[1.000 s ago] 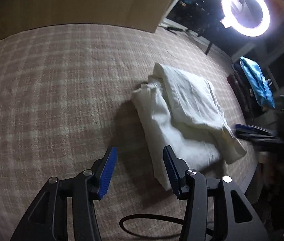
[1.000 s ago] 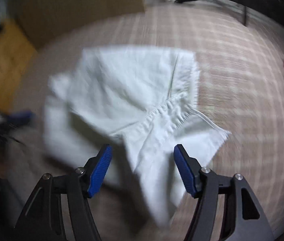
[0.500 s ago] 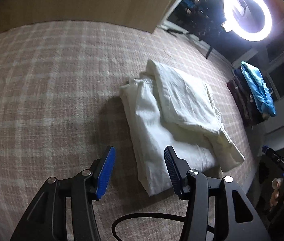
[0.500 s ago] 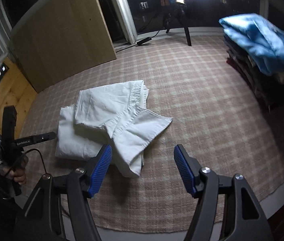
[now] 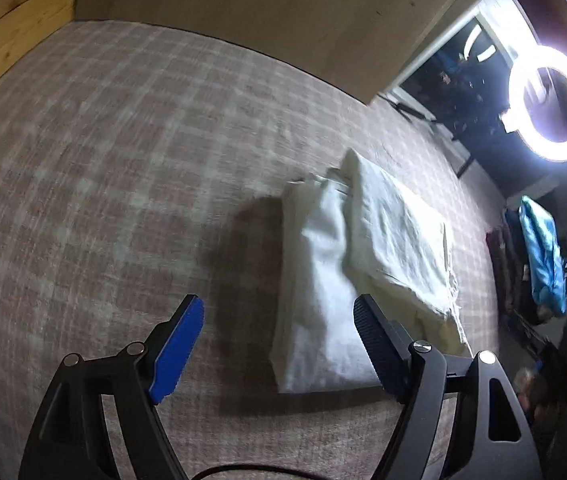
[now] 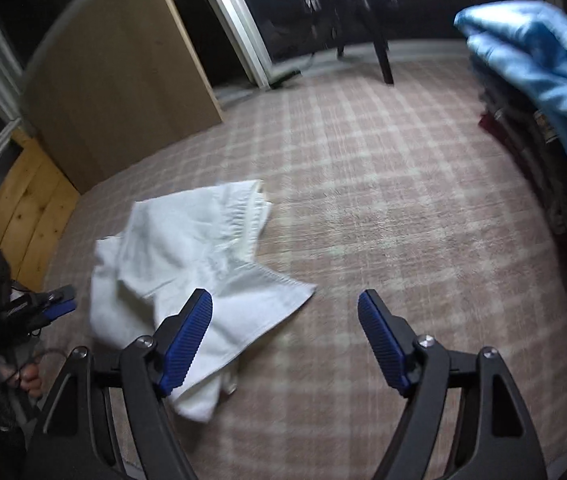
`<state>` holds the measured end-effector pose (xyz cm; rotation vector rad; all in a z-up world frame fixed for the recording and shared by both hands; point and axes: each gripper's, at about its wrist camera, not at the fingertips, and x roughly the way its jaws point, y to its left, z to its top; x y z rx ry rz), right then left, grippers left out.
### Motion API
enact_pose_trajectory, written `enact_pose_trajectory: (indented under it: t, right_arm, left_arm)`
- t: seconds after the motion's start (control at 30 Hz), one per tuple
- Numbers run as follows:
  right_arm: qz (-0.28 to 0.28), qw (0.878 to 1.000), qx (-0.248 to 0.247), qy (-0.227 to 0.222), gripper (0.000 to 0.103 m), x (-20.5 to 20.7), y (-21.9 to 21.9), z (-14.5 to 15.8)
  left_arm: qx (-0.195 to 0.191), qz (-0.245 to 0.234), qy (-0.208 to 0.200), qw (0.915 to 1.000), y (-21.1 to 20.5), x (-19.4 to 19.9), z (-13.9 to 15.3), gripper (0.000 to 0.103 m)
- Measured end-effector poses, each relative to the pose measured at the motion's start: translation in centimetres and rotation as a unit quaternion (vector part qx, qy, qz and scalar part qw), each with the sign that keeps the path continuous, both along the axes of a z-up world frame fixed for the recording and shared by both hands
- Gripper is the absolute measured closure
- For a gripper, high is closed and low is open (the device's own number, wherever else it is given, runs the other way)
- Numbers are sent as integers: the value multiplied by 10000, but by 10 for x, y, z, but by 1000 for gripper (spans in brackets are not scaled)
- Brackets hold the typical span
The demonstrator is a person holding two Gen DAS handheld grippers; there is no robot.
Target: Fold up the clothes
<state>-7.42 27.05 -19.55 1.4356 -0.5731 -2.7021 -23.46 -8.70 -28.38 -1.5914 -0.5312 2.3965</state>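
Observation:
A white garment (image 5: 367,276) lies folded into a rough rectangle on the plaid pink cloth, with one flap laid over the top. In the right wrist view the white garment (image 6: 187,272) lies left of centre, a corner sticking out to the right. My left gripper (image 5: 279,344) is open and empty, held above the garment's near end. My right gripper (image 6: 285,340) is open and empty, above the cloth just right of the garment. The left gripper also shows in the right wrist view (image 6: 39,312) at the far left.
A stack of folded clothes topped by a blue garment (image 6: 539,80) stands at the right, also in the left wrist view (image 5: 543,256). A wooden board (image 6: 123,92) and a ring light (image 5: 551,104) stand at the back. The plaid cloth (image 6: 383,208) covers the surface.
Both grippers have opened wider. The left gripper has moved closer to the garment's near end. The right gripper has pulled back and swung right of the garment, which lies still.

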Motion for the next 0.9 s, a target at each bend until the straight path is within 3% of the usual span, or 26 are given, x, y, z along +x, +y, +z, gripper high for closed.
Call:
enact_pose_trajectory:
  t: [0.23,0.4,0.57,0.6,0.73,0.8,0.83,0.9]
  right_arm:
    - [351,9983,-167,-425,28,-56,-7,-43]
    - [509,9966,-28,-643,28,-77,-23,-55]
    - [702,9948,246,-698,28,-88,-37,-53]
    - [758,9939,371,-703,28,-89,-41,-53]
    - [1002,9917,494,-641,28,-87,-50,-52]
    - [1160,9901,504,-608,39,-86,-53,-52]
    - [1250,9893,462,-603,43,-85,-54,-51]
    - [1437,9868,358,-648,62,-86,-58,-50]
  left_arm:
    - [-495,-557,-124,9971,32,-33,-8,28]
    - [-529,-939,-300,9937,39,-60,-28,28]
    - [-580,-1316,-178,9894,57,-65,-30,30]
    - [-602,-1374,-166,9885,61,-66,-29,39]
    - [-669,-1574,-141,9852,71,-66,-27,51]
    - [-705,-1680,-132,9832,72,-66,-27,53]
    - [-722,-1745,-119,9819,72,-66,-27,59]
    - [-703,-1860,-66,9800,72,-64,-26,70]
